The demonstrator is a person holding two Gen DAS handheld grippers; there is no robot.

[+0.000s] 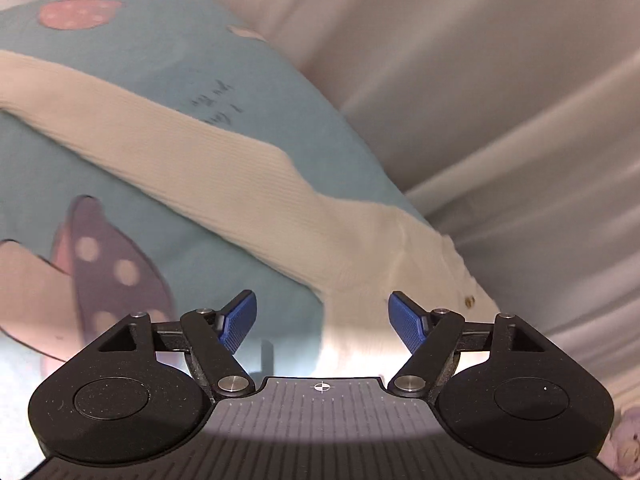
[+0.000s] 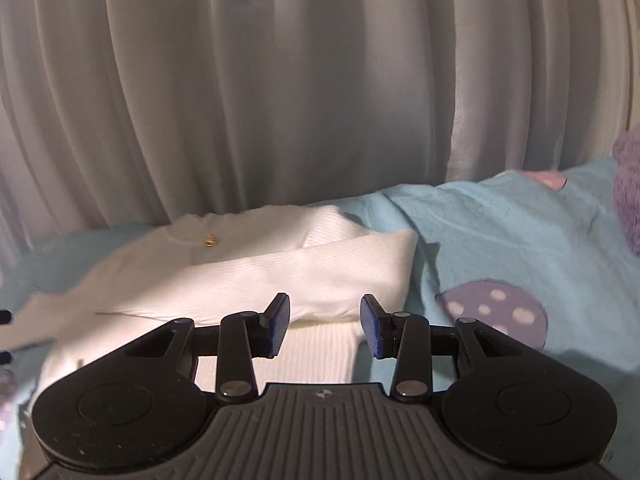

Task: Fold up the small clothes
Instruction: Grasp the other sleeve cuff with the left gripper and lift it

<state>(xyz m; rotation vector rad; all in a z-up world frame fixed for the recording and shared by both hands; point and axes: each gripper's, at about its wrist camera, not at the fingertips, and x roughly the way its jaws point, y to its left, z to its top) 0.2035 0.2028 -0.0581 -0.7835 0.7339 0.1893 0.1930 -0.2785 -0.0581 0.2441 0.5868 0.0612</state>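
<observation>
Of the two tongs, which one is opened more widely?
The left tongs: the gap between their blue pads is clearly wider than on the right tongs. Both are open and grip nothing; the white ribbed cardigan lies below them.

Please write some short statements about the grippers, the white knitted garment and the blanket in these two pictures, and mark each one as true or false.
1. Both the left gripper and the right gripper have their jaws apart and hold nothing. True.
2. The white ribbed cardigan lies on a light blue blanket. True.
3. The cardigan's small button is bright red. False: it looks gold or brass.
4. In the left wrist view one long sleeve is stretched out across the blanket. True.
5. The blanket is plain, without any pattern. False: it carries shapes with pale dots, such as a purple dotted patch.
6. A brick wall stands behind the bed. False: pale pleated curtains hang there.
</observation>
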